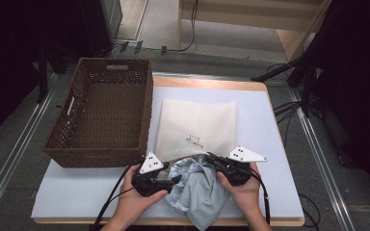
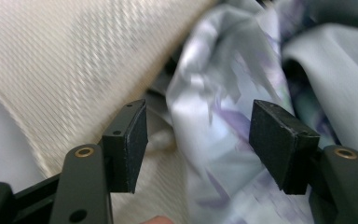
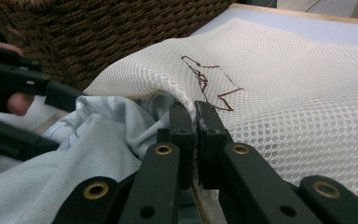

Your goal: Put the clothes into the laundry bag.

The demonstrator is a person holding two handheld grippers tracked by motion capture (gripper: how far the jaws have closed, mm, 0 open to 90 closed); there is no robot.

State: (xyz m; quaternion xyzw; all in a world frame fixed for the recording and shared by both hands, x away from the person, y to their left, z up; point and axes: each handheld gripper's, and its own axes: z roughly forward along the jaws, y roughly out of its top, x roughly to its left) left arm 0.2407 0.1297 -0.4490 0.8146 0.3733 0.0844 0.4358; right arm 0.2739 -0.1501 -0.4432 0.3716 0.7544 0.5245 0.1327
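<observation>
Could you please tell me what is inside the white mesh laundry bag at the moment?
A pale blue-grey patterned garment enters the white mesh laundry bag at its lifted near edge, most of it still outside on the table. How far it reaches inside is covered by the mesh.

basket (image 1: 101, 113) left of mesh bag (image 1: 197, 122) | garment (image 1: 197, 192) before bag

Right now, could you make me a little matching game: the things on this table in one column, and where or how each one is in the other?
Things:
1. wicker basket
2. mesh bag
3. pale garment
4. left hand-held gripper

States:
A. jaws open, garment between them
B. crumpled at the bag's opening
C. edge pinched by the right hand-held gripper
D. empty, at the table's left

Pairs: 1-D, 2-C, 3-B, 4-A
</observation>
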